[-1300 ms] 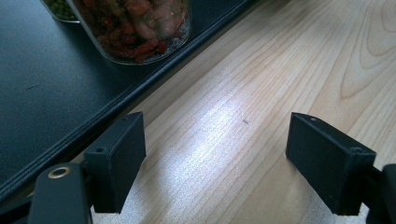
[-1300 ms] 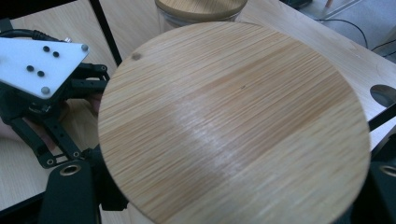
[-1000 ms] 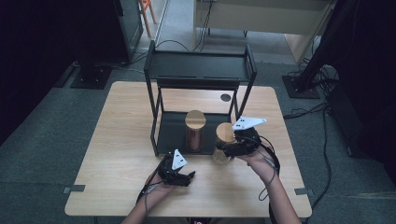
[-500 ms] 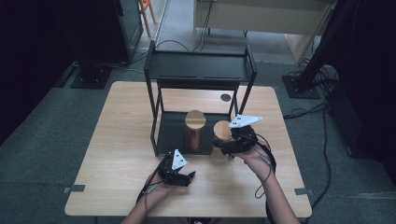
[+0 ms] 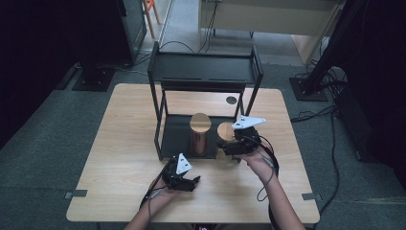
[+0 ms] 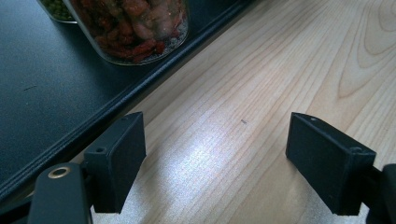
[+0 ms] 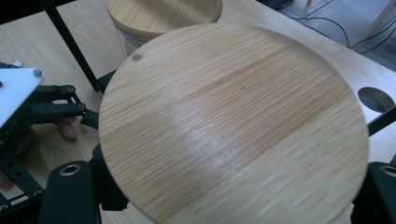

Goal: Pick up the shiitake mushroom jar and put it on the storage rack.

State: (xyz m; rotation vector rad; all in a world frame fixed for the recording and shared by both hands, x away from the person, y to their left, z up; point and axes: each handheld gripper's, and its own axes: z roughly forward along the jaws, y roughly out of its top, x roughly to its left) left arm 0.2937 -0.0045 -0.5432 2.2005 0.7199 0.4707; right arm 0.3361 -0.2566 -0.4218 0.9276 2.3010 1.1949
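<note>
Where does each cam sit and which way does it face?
High view: above the person's side, facing forward and down on table; forearms, both grippers.
Left gripper view: on left gripper, open jaws over table, rack edge, jar.
Right gripper view: on right gripper, looking down on held jar's lid.
Shared: both jars, table.

The right gripper [image 5: 229,147] has carried its held jar [image 5: 225,138] slightly nearer the rack [image 5: 206,76]

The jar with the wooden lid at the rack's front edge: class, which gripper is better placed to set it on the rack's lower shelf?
Right. The right gripper already grips the jar beside the lower shelf; the left gripper rests open on the table.
</note>
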